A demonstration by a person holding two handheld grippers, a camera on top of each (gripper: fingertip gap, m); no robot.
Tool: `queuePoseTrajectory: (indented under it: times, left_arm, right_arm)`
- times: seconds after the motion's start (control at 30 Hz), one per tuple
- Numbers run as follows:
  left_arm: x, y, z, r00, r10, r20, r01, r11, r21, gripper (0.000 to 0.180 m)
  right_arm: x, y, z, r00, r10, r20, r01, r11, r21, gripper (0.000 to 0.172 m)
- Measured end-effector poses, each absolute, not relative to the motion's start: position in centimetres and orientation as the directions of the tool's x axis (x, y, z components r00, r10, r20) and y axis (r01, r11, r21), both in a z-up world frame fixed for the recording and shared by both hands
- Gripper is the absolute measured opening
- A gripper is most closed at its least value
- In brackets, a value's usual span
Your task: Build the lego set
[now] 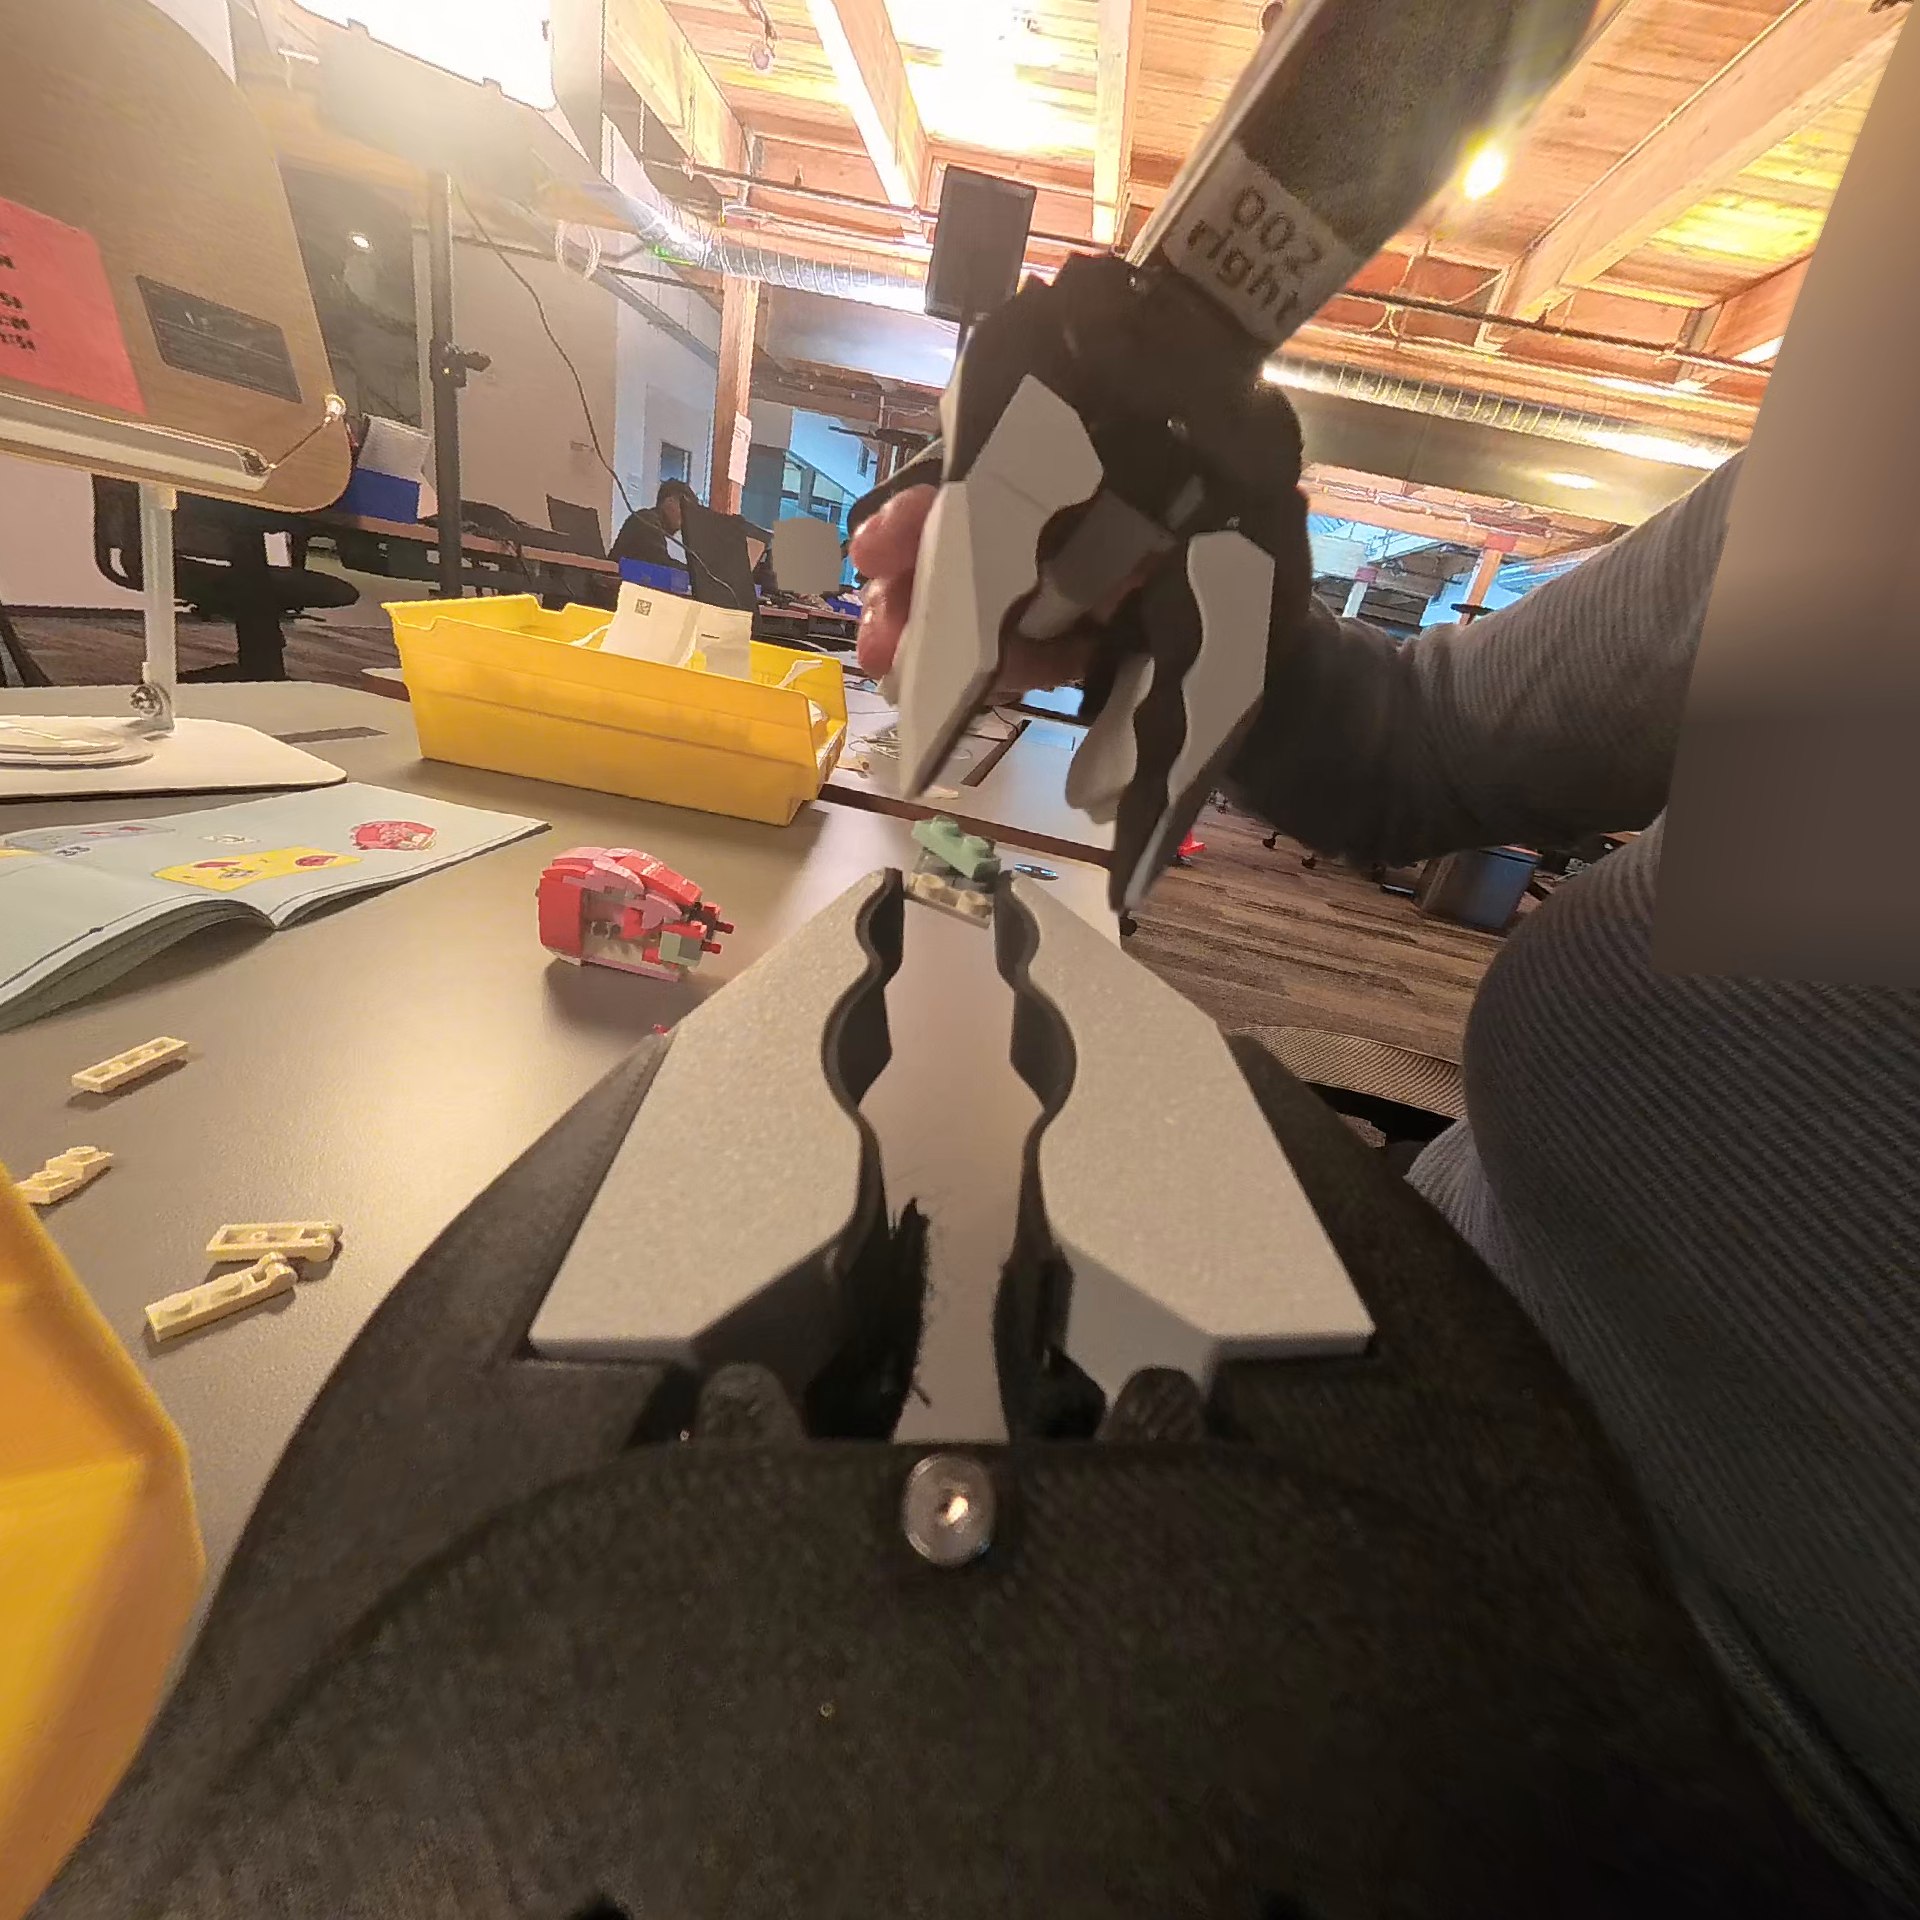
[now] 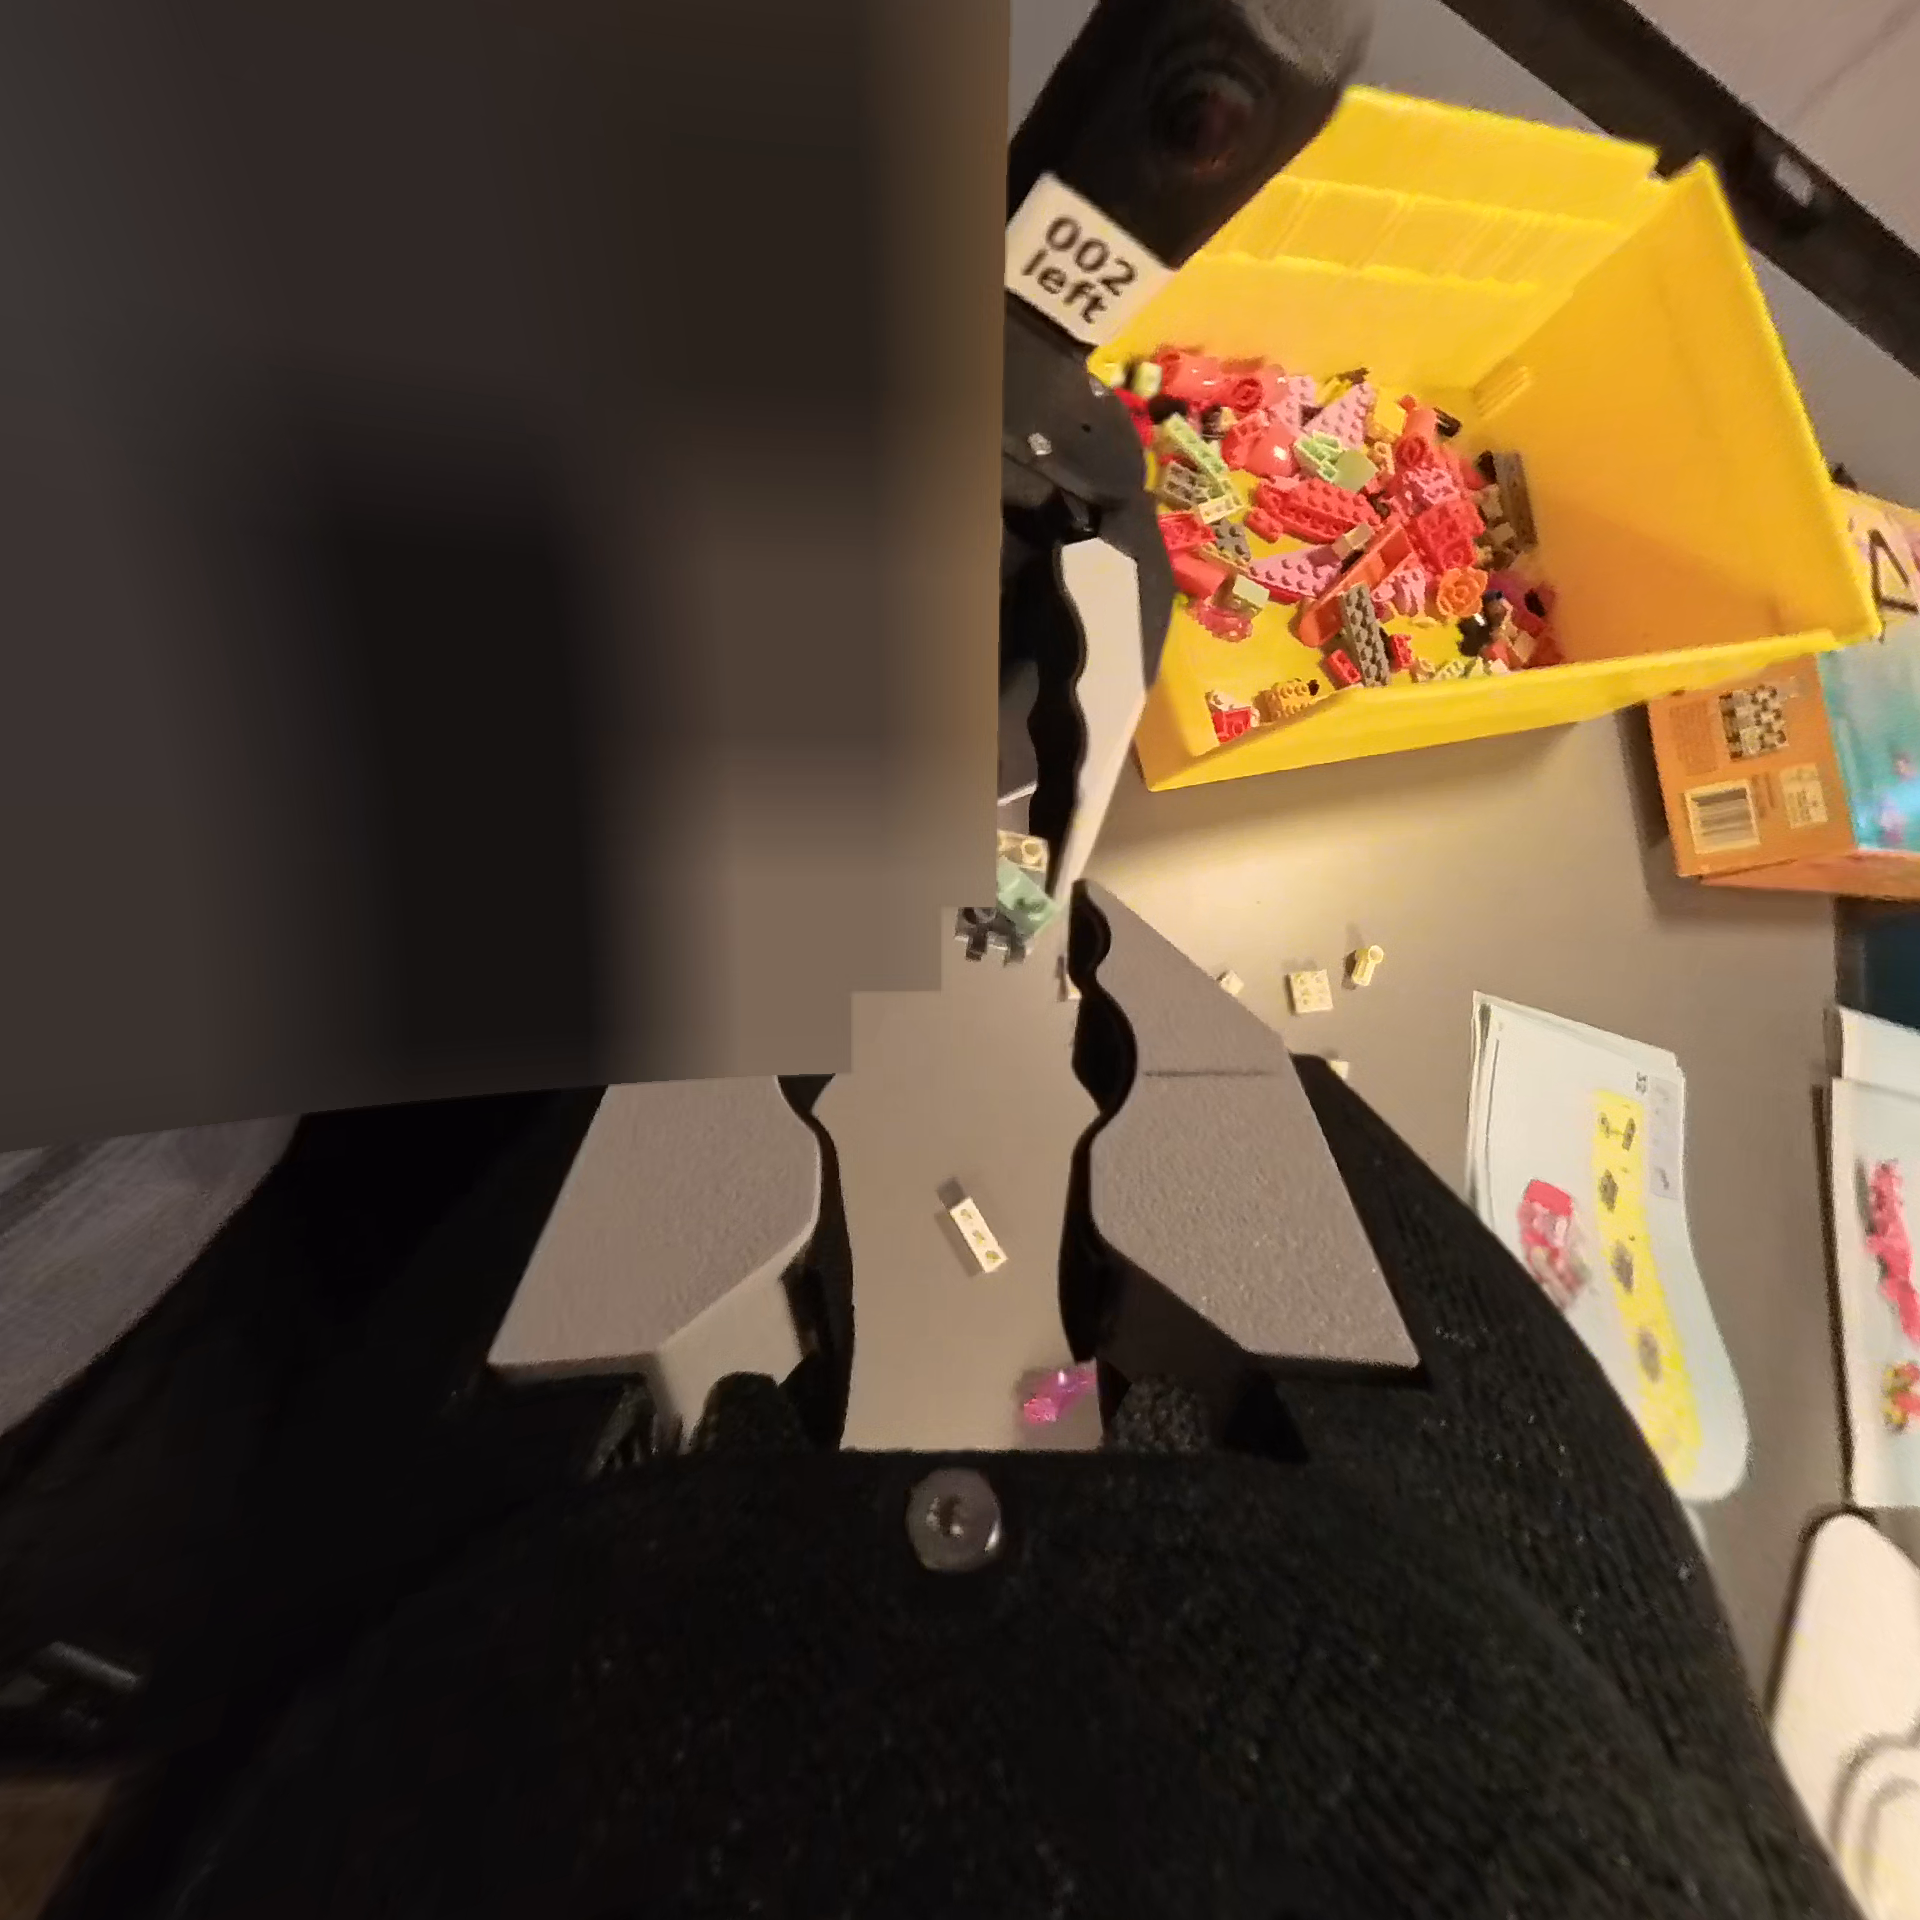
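The left gripper (image 1: pixel 951 883) is pinching a small brick stack (image 1: pixel 954 873) at its fingertips: a pale green brick on top, tan and grey pieces beneath, both pads pressing on its sides. The stack is hanging just above the grey table (image 1: pixel 364 987).

The right gripper (image 1: pixel 1023 831) is hovering directly over the stack, tips pointing down at it, fingers spread wide with nothing between them. One tip is standing just above the green brick, the other off toward the table edge. A hand (image 1: pixel 888 582) in a dark sleeve is gripping its handle.

Beside the stack, toward the booklet, a red and pink model (image 1: pixel 623 914) is lying on the table. Beyond the model an open booklet (image 1: pixel 208 873) is lying flat. Behind the stack a yellow bin (image 1: pixel 613 696) is holding white paper bags. Nearer the camera than the model, several tan plates (image 1: pixel 223 1283) are lying scattered.

In the right wrist view the stack (image 2: pixel 1023 904) is showing at the edge of a blurred patch, with the left gripper's finger (image 2: pixel 1101 758) touching it. Beyond it a second yellow bin (image 2: pixel 1558 520) is holding loose red, pink and grey bricks. A tan brick (image 2: pixel 977 1236) is lying on the table below the stack, and more small tan pieces (image 2: pixel 1309 987) are lying to its side, near printed sheets (image 2: pixel 1600 1195) and an orange box (image 2: pixel 1766 769).
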State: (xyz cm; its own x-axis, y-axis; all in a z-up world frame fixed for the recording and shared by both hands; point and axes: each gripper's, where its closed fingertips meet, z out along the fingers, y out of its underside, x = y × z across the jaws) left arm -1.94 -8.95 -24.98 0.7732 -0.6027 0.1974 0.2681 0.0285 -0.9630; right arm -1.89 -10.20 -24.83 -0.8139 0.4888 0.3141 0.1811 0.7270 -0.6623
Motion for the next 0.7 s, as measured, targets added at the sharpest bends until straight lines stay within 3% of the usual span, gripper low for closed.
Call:
queuePoseTrajectory:
  times: [0.2, 0.7]
  left_arm:
    - [-2.1, -8.6, -25.1, 0.793, -0.583, 0.176, 0.241, 0.036, -0.970, 0.016]
    - [-1.5, -8.6, -25.0, 0.788, -0.598, 0.144, 0.214, 0.047, -0.976, 0.016]
  right_arm:
    - [-3.0, -9.6, -23.7, -0.716, 0.677, 0.170, 0.351, 0.559, -0.751, 0.021]
    - [-3.2, -9.6, -24.9, -0.723, 0.684, 0.101, 0.414, 0.546, -0.728, 0.013]
